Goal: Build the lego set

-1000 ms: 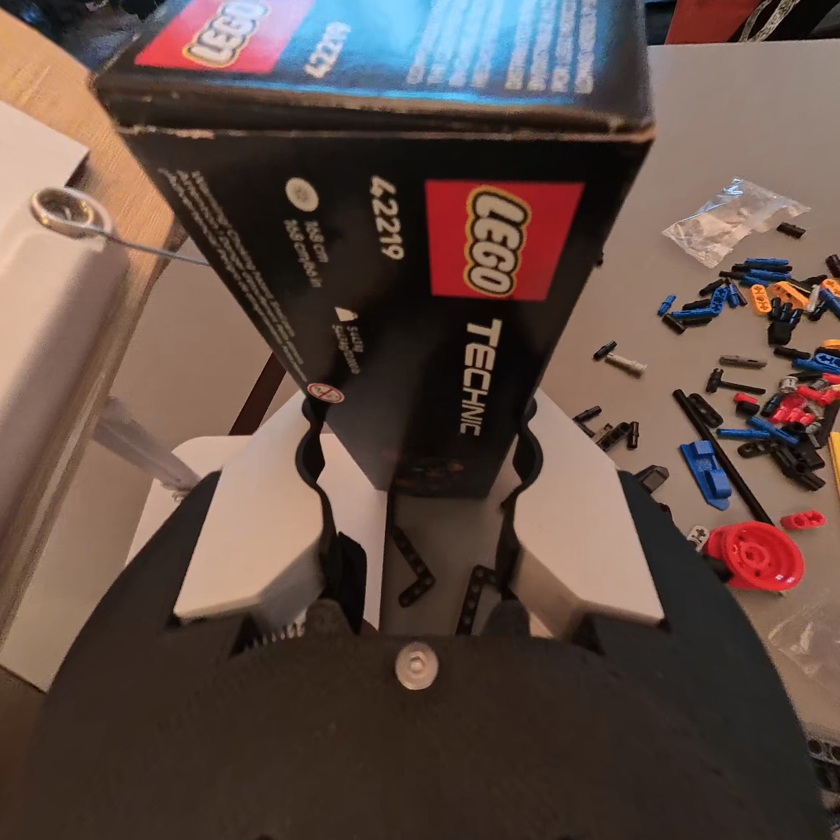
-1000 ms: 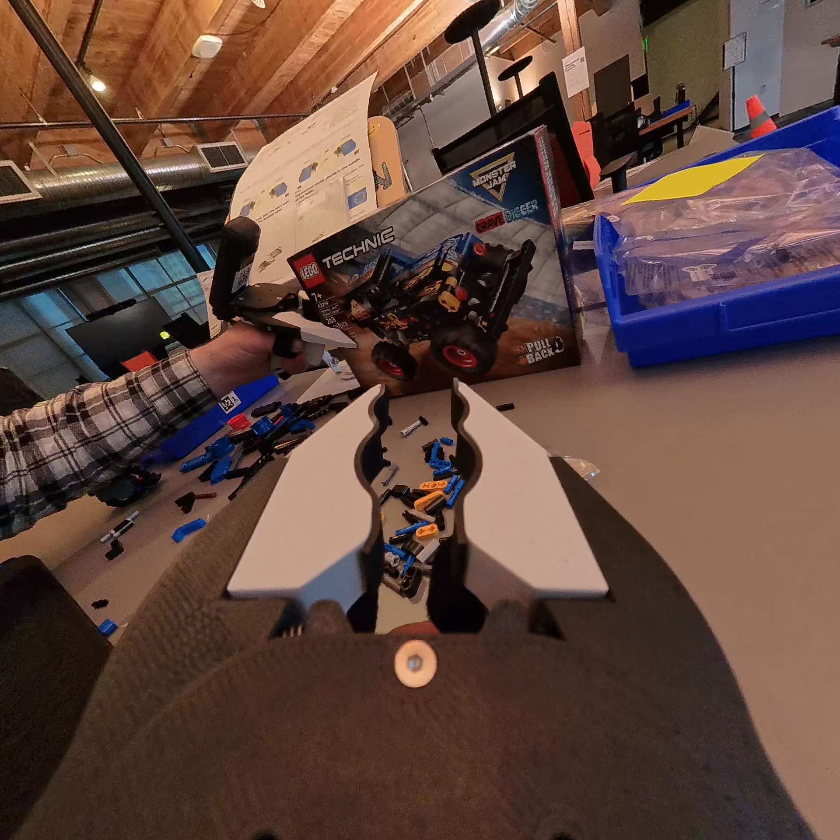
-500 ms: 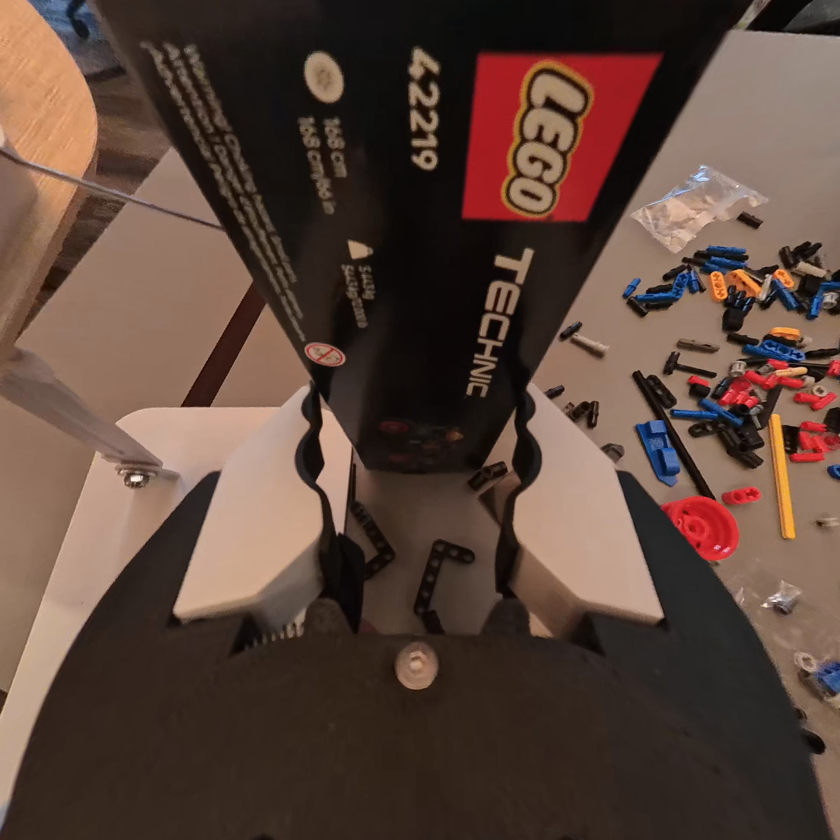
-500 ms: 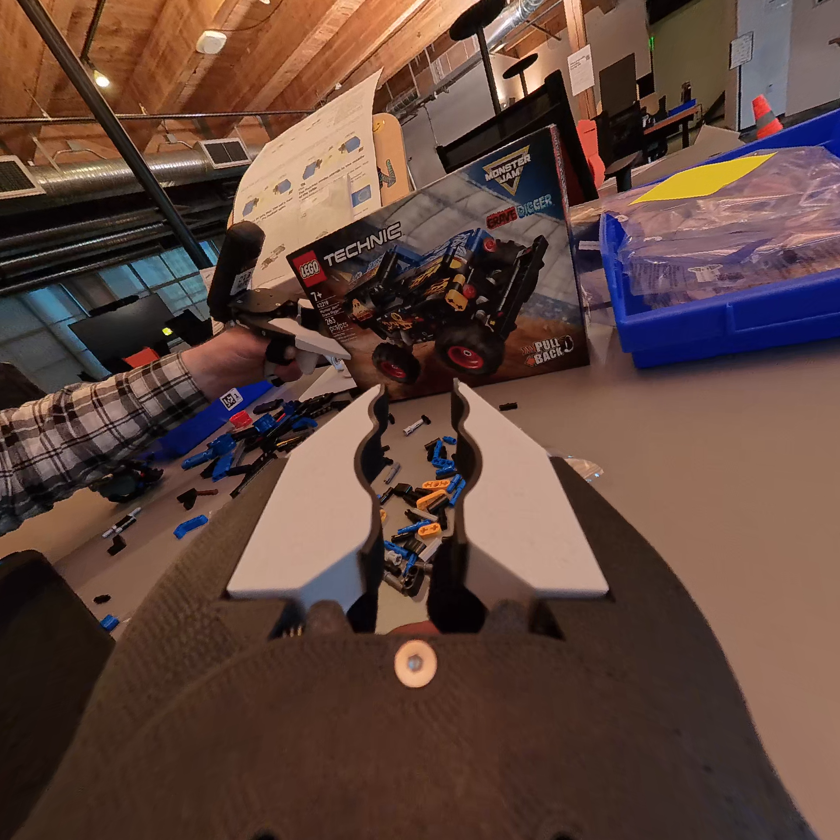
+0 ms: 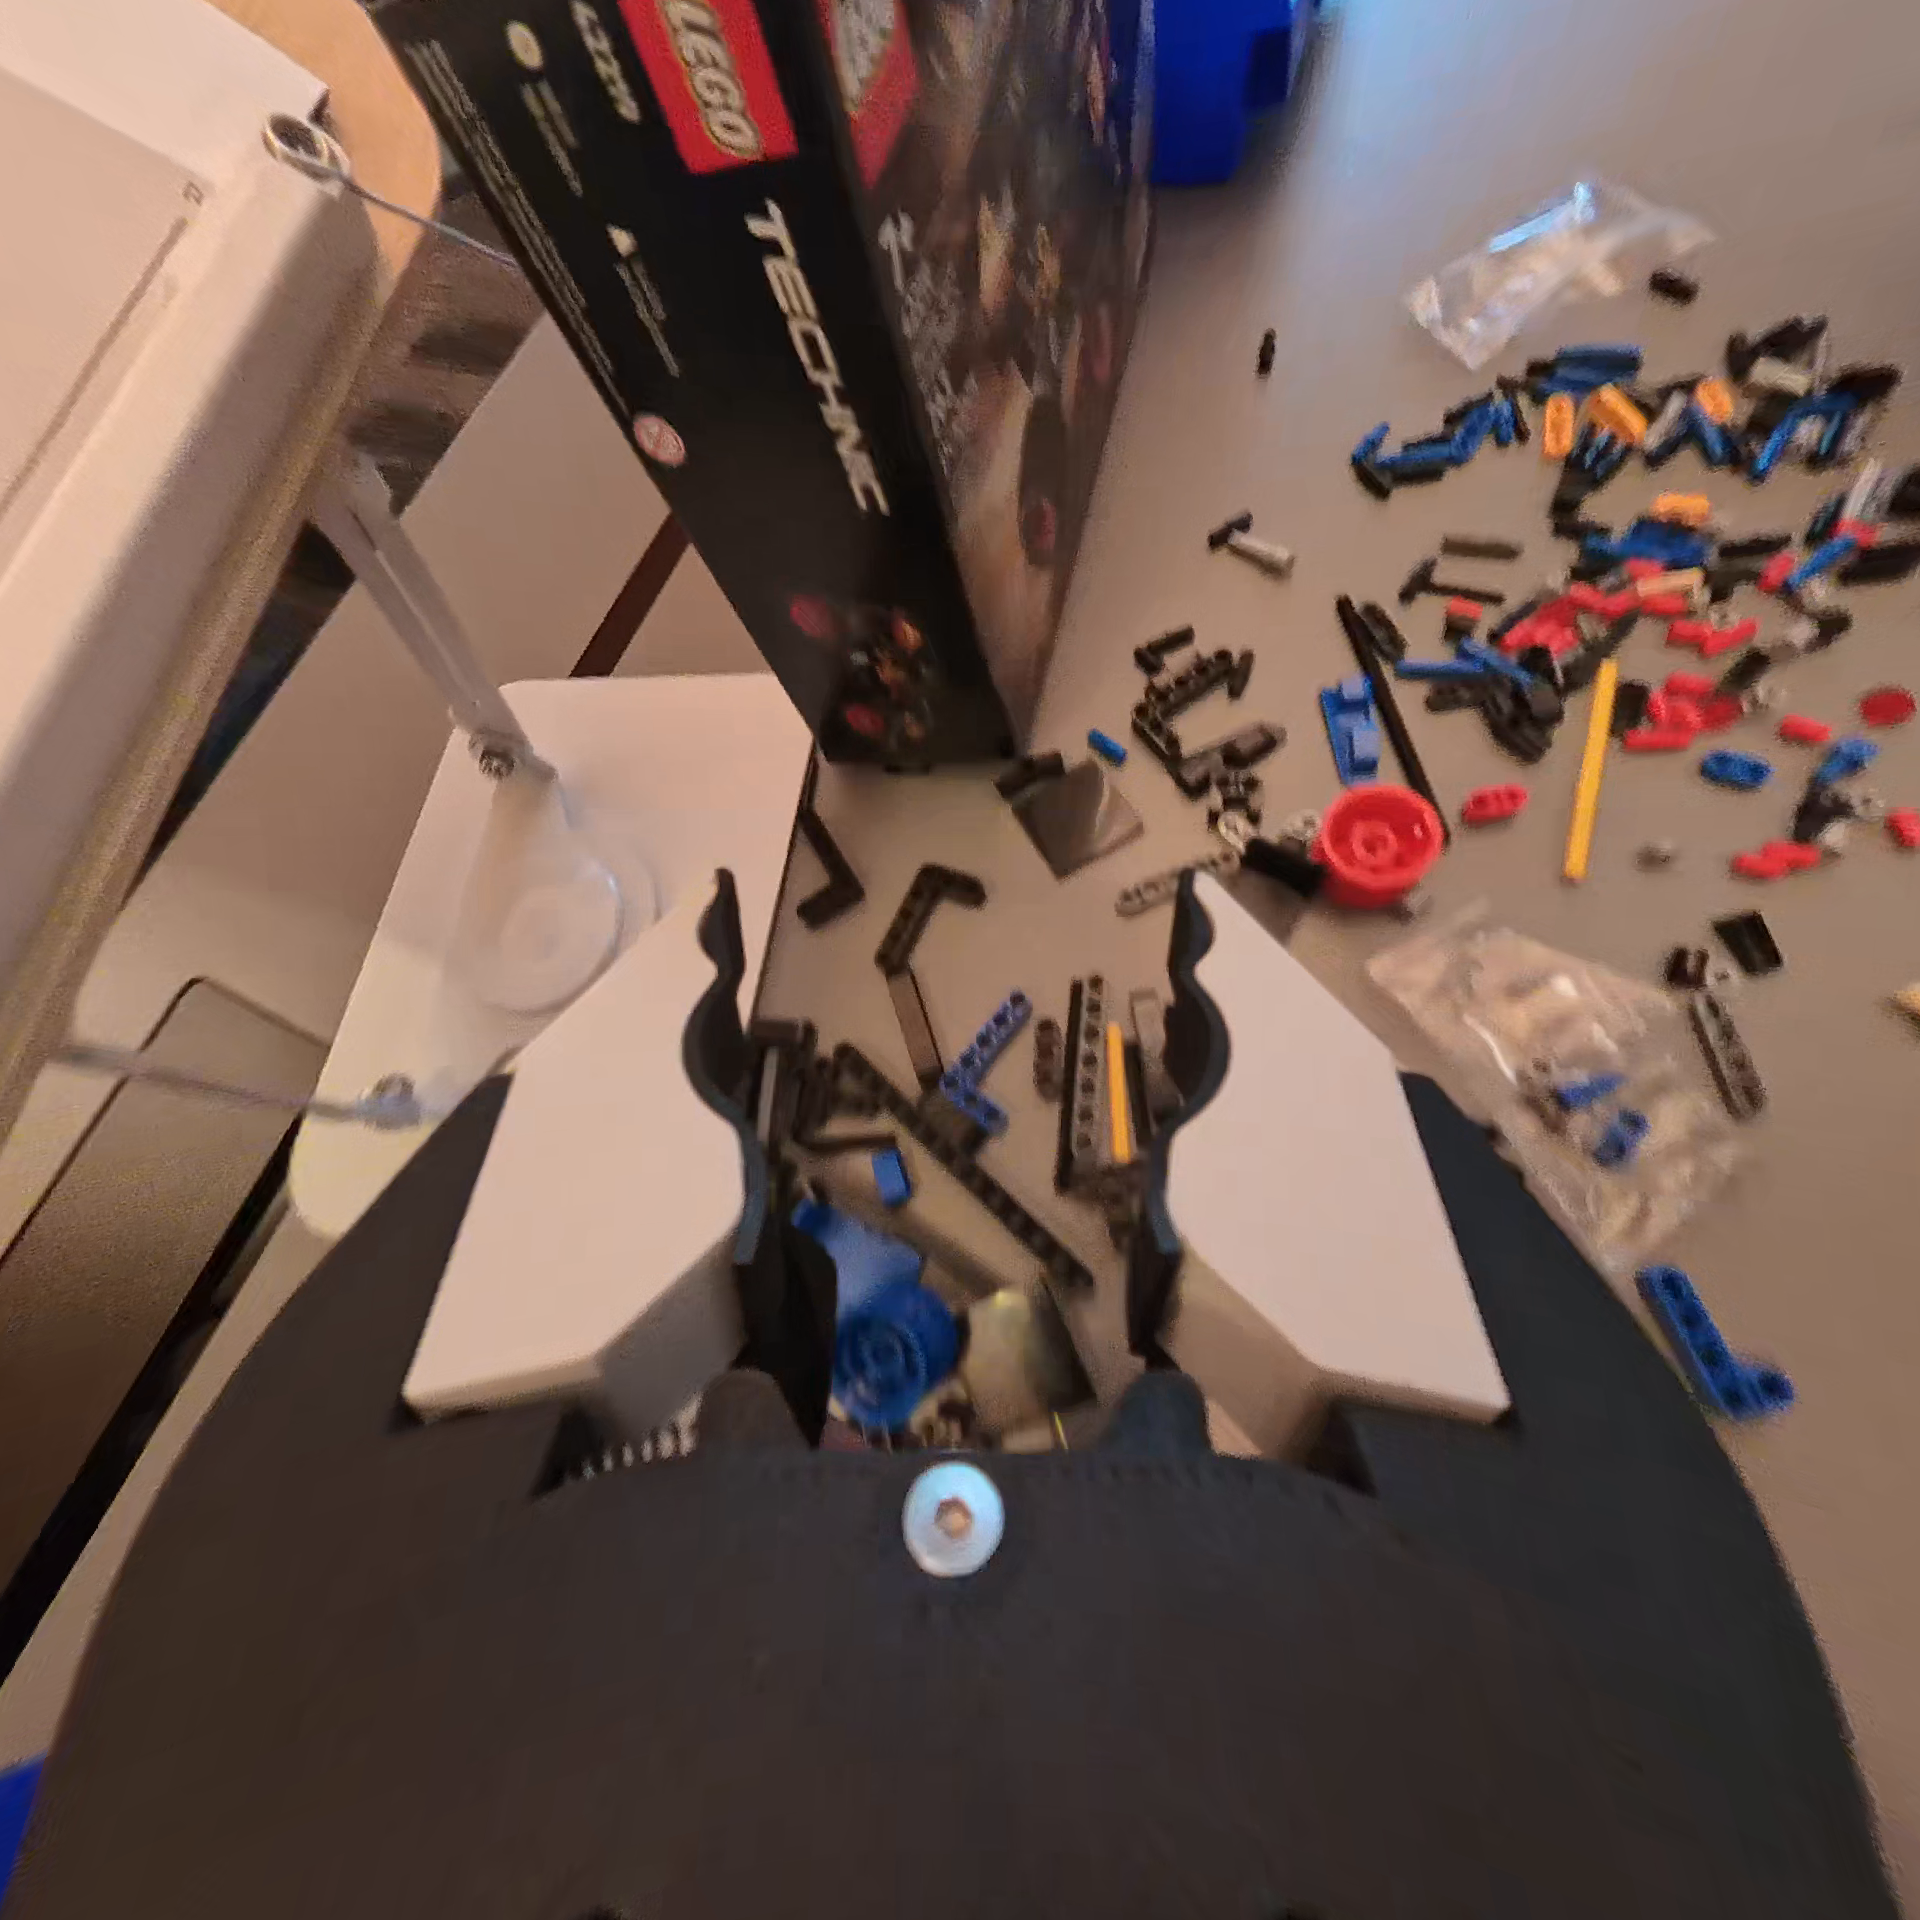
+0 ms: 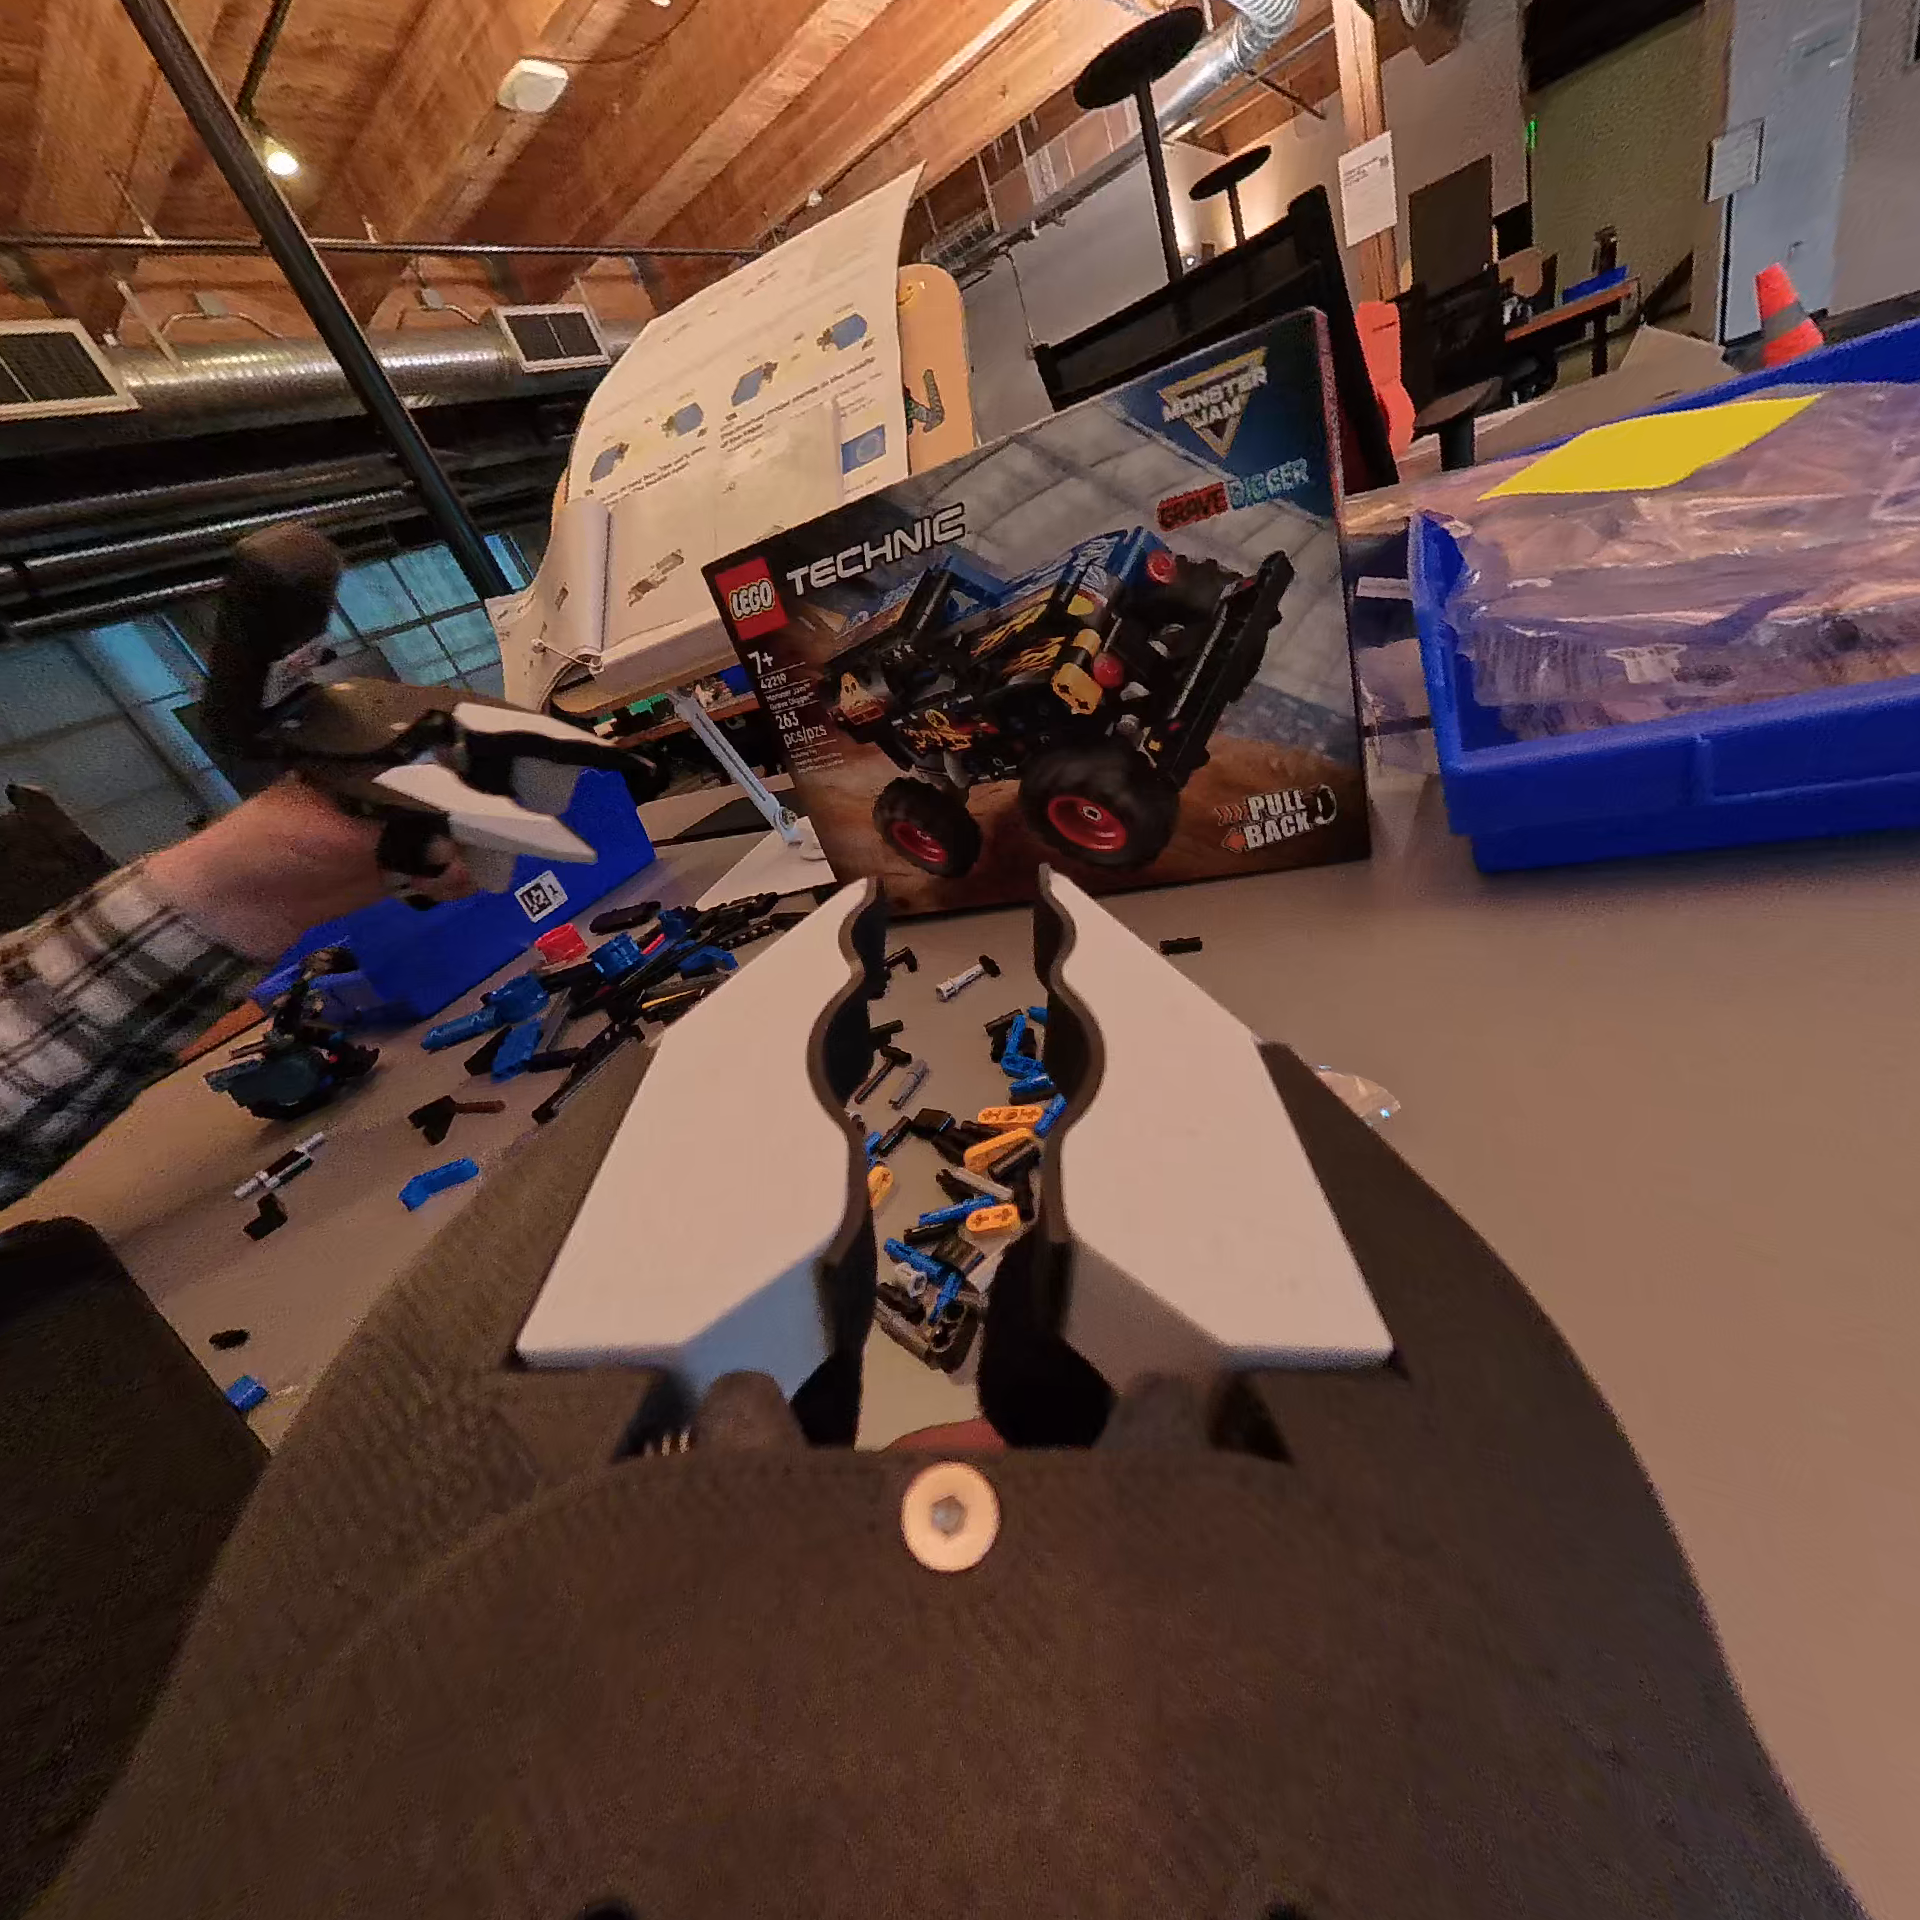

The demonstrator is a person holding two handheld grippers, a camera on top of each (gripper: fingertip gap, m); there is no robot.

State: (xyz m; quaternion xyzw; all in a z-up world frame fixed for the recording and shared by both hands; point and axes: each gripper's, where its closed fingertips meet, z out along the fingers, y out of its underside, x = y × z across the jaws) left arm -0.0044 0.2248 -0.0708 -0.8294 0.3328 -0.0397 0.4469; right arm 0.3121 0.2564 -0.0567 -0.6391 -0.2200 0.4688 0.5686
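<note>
The left gripper (image 5: 951, 914) hangs with jaws spread wide and empty over loose black pieces (image 5: 925, 935); the right gripper (image 6: 954, 899) is parted, holding nothing; the set's box (image 6: 1049, 665) stands upright on the grey table (image 6: 1558, 1091) beyond.

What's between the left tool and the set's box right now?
In the left wrist view, loose black angled beams lie on the table between the left tool and the box.
</note>
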